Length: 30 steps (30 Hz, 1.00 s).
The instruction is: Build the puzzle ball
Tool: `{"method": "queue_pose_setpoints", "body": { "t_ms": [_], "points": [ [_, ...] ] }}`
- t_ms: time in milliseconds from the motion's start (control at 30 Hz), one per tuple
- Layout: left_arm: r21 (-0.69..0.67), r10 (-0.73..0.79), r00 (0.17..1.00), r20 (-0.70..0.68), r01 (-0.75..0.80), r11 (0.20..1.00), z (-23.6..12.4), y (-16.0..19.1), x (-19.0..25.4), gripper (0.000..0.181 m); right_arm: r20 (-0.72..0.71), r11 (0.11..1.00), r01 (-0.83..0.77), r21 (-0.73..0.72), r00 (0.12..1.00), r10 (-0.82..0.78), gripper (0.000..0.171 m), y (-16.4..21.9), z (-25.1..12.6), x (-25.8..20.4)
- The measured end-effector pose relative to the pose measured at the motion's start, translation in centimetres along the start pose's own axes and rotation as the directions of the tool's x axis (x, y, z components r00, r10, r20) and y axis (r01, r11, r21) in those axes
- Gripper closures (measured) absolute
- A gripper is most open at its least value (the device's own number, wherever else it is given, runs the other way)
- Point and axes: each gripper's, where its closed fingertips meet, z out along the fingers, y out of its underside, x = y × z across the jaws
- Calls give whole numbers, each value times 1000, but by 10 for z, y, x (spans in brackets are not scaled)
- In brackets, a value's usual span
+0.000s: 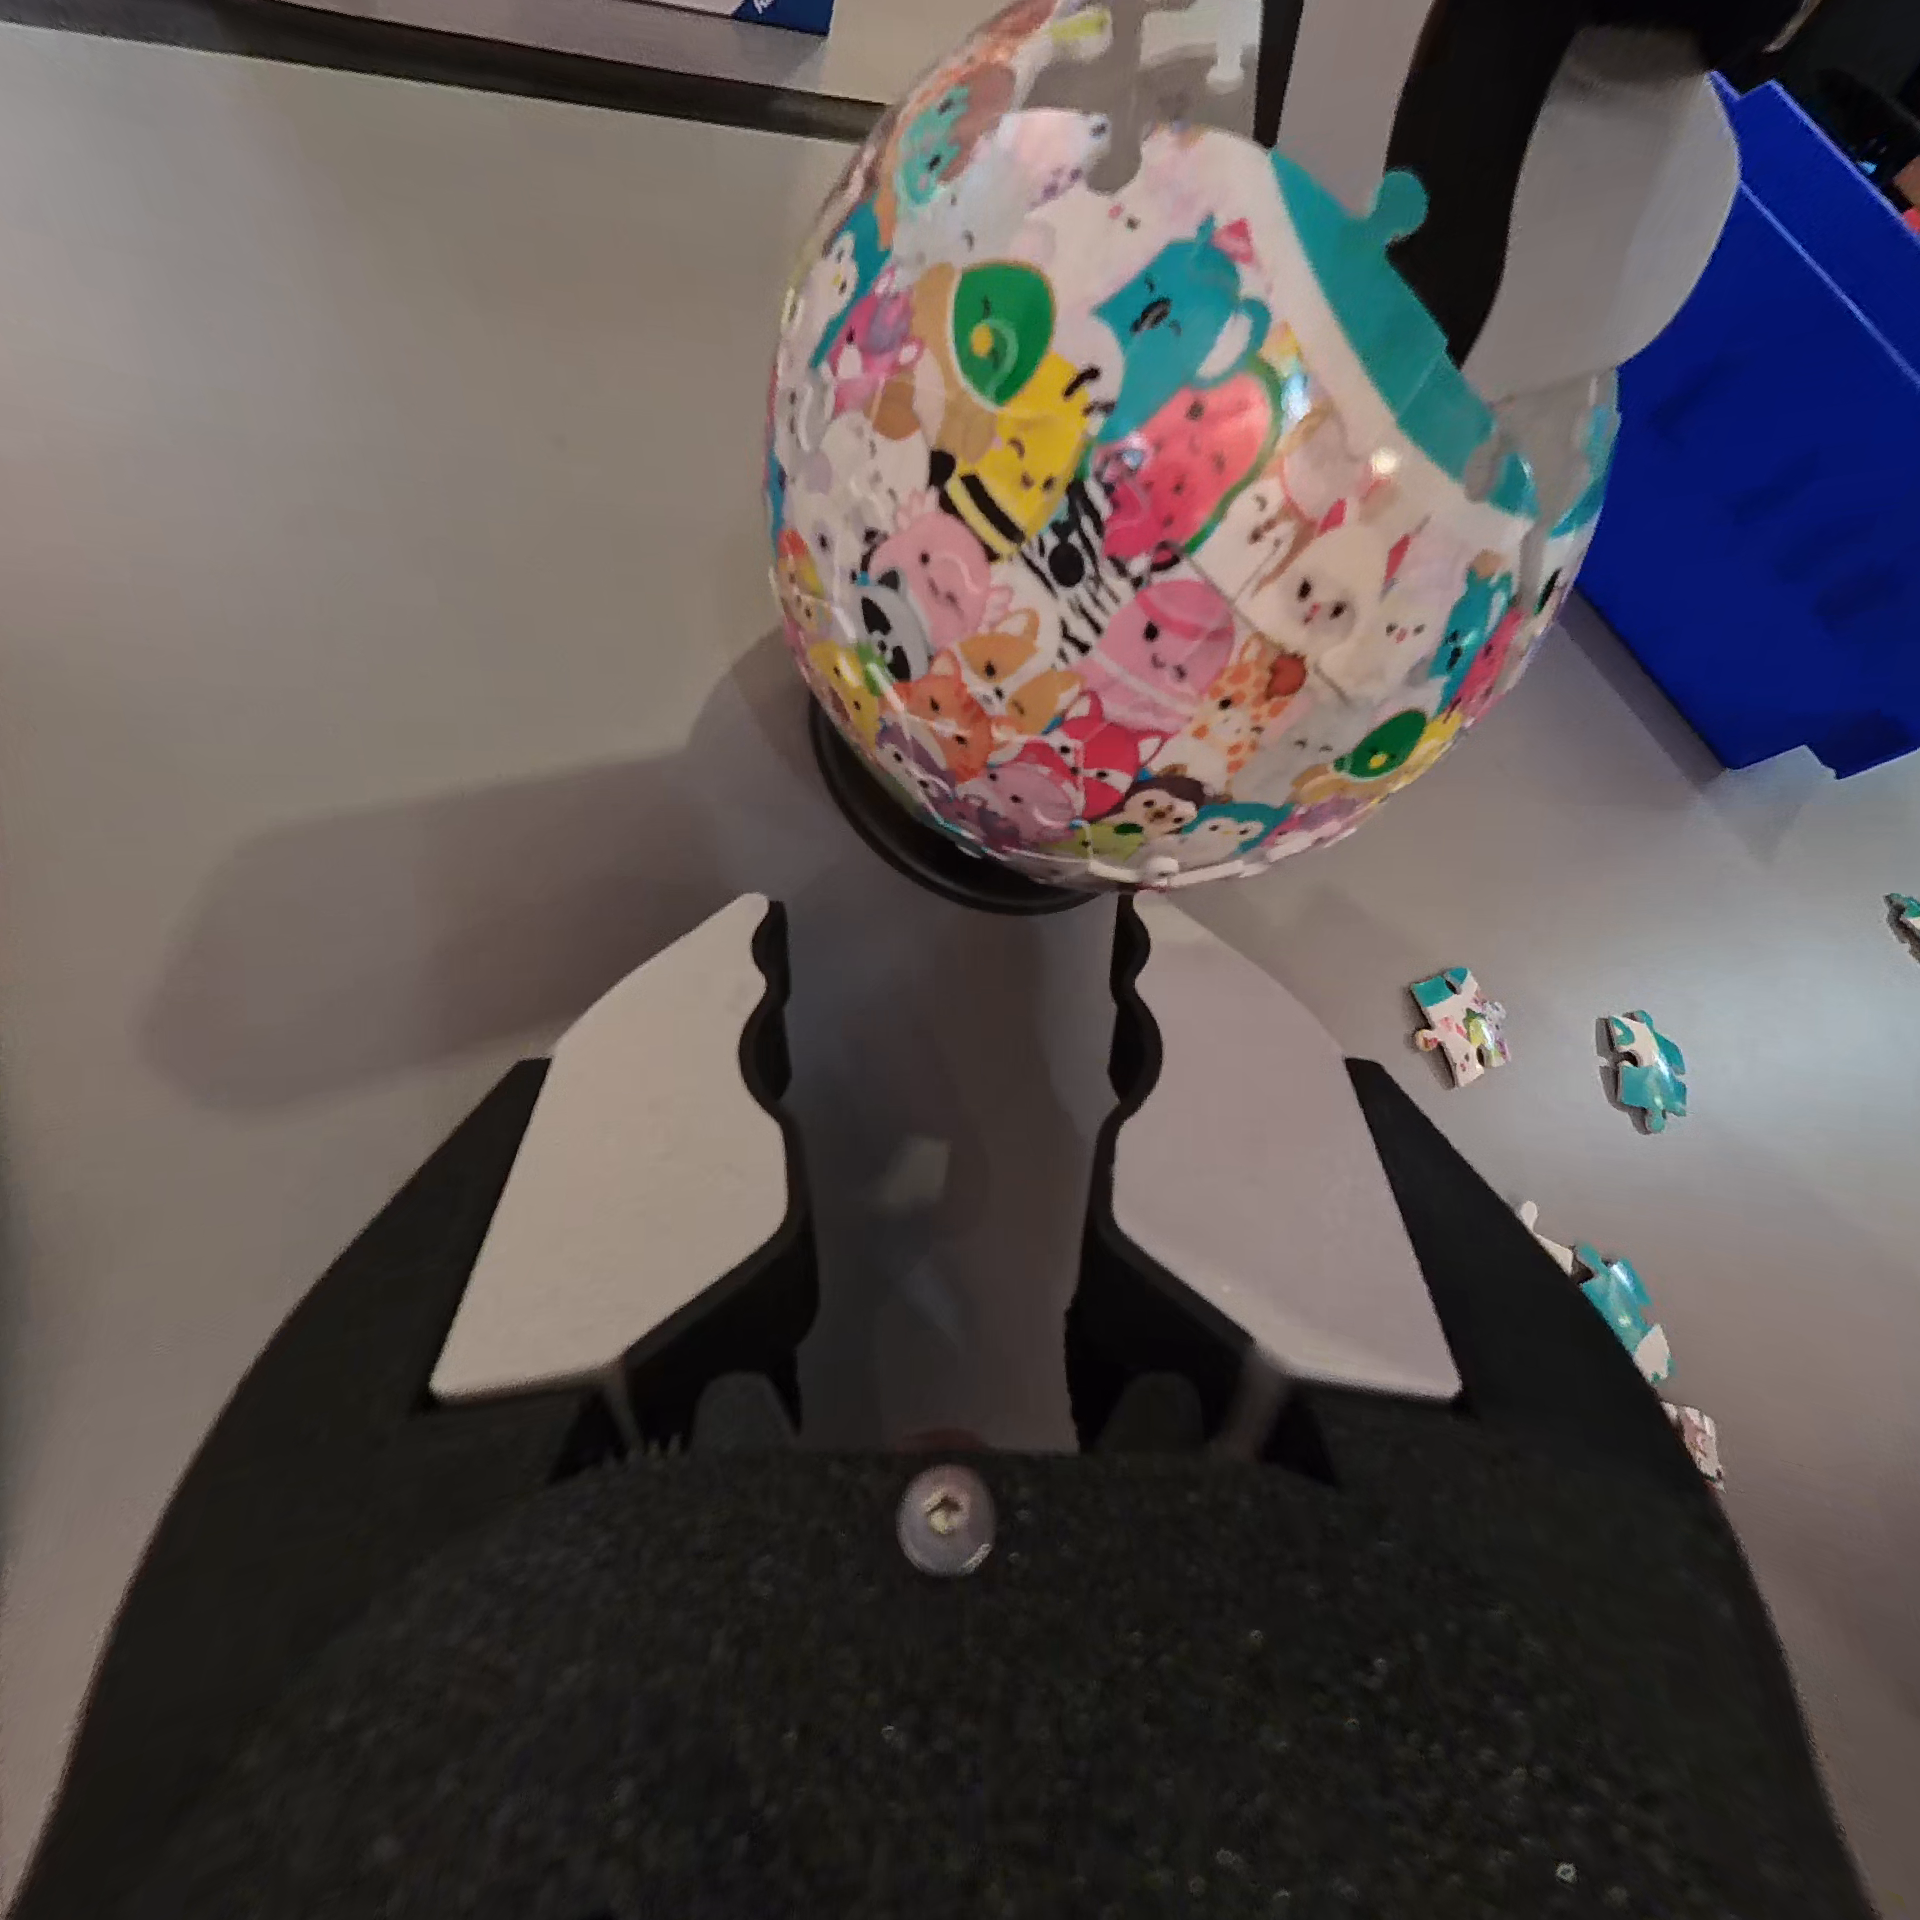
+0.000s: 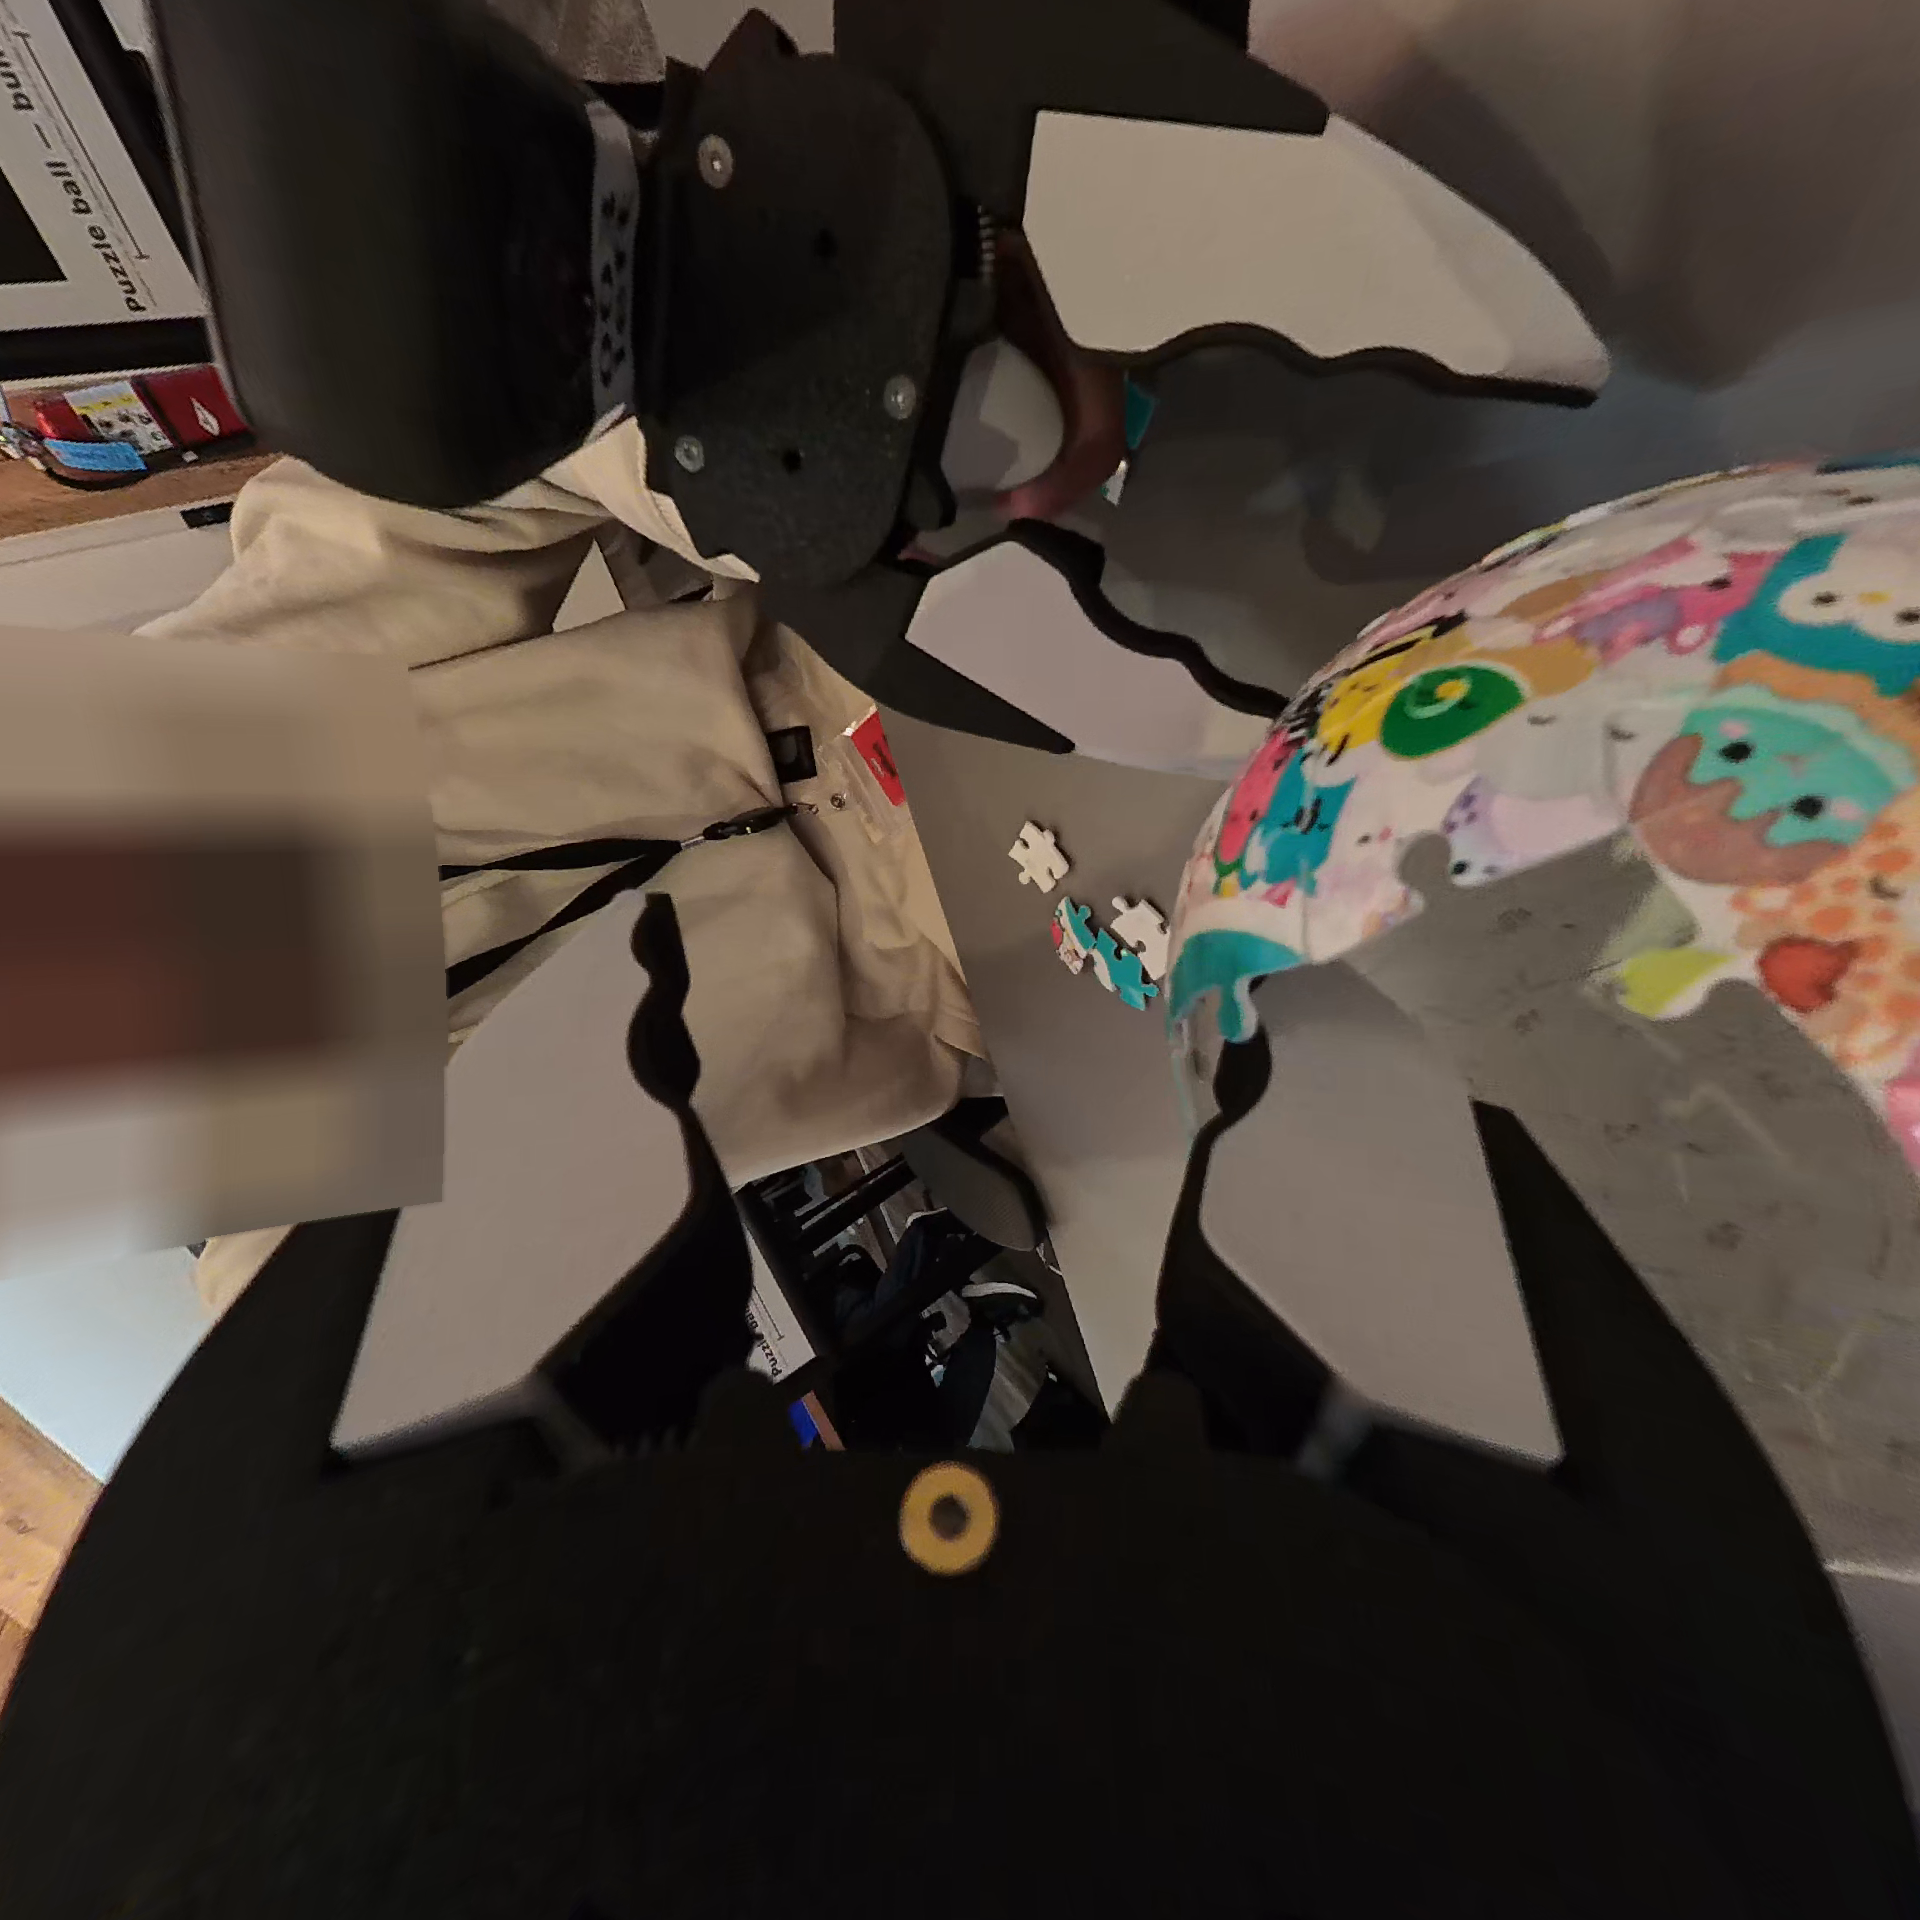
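Observation:
The puzzle ball (image 1: 1174, 520), covered in colourful cartoon animals, stands on a black ring stand (image 1: 883, 831) on the grey table. Its upper right side is open, with a teal rim and the grey inside showing. My left gripper (image 1: 948, 914) is open and empty, its tips just in front of the stand. My right gripper (image 2: 945, 987) is open and empty over the ball (image 2: 1558, 790). Its right finger (image 2: 1236, 1060) sits at the teal edge of the opening. Loose pieces (image 1: 1460, 1023) lie on the table to the right; they also show in the right wrist view (image 2: 1107, 945).
A blue bin (image 1: 1787, 468) stands on the table behind and right of the ball. A person in a beige jacket (image 2: 675, 831) with a lanyard is close beyond the table edge. A white box (image 2: 73, 177) is at the far left. The left gripper (image 2: 1382, 520) shows above the ball.

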Motion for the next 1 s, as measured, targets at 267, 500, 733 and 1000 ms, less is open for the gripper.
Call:
{"method": "queue_pose_setpoints", "body": {
  "t_ms": [267, 500, 733, 1000],
  "points": [
    [23, -18, 1000, -18, 18, 1000, -6, -5, 3, 124, -96, 996, 83, 30, 992, -80, 73, 0, -19, -4],
    [9, -4, 1000, -11, 4, 1000, -2, -1, 0, 124, -396, 969, 239, -61, 886, -243, 103, 24, -28, 16],
    [7, -5, 1000, -16, 5, 1000, -3, -1, -2, 126, -493, 938, 346, 16, 819, -294, 128, 14, -26, 29],
    [23, -9, 1000, -22, 9, 1000, -8, -6, -5, 126, -475, 938, 344, 44, 833, -283, 141, 12, -23, 40]
  ]
}}
